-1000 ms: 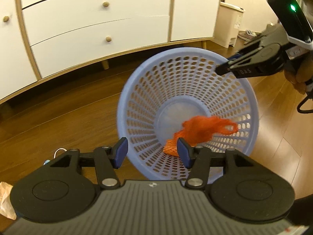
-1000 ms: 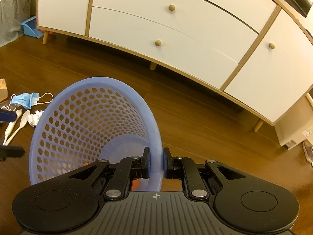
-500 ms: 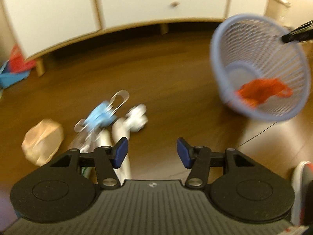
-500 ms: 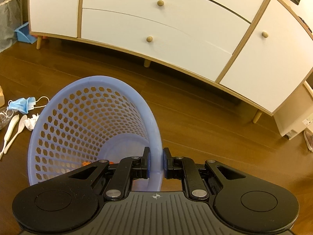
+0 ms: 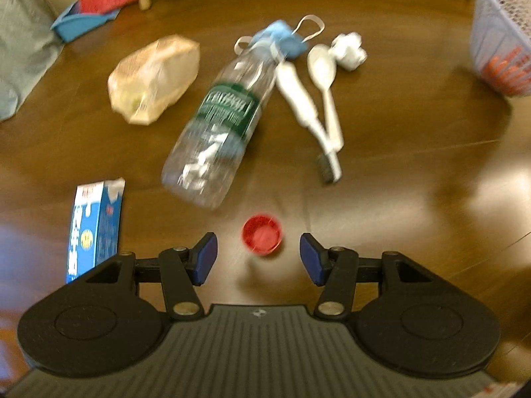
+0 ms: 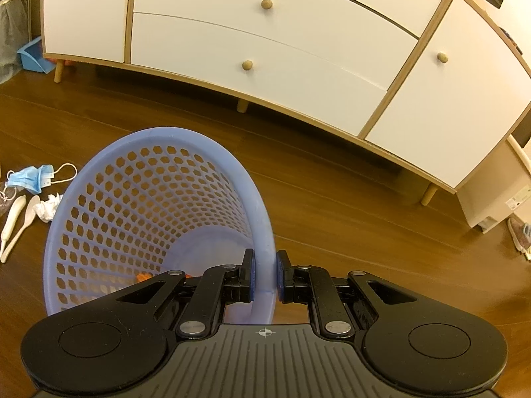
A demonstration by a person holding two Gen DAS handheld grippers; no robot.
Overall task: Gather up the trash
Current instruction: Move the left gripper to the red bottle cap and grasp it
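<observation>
The left gripper (image 5: 258, 258) hangs wide open and empty over a red cap (image 5: 261, 239) on the floor, while the right gripper (image 6: 264, 277) – jaws closed – clamps the blue basket's (image 6: 159, 199) rim.

Both hand-held grippers look alike. The left hand-held gripper (image 5: 258, 258) has a dark grey ribbed body with a small crosshair mark at its front edge. Two broad black lobes flank it, each with a shallow round recess. Black linkage arms run forward from silver round rivets, with smaller screws at the joints. The fingers are black, tipped with blue pads (image 5: 205, 258). The right hand-held gripper (image 6: 264, 277) shows the same ribbed grey body, crosshair mark, black lobes with round recesses, silver rivets, and blue pads (image 6: 281, 277) on black fingers.
</observation>
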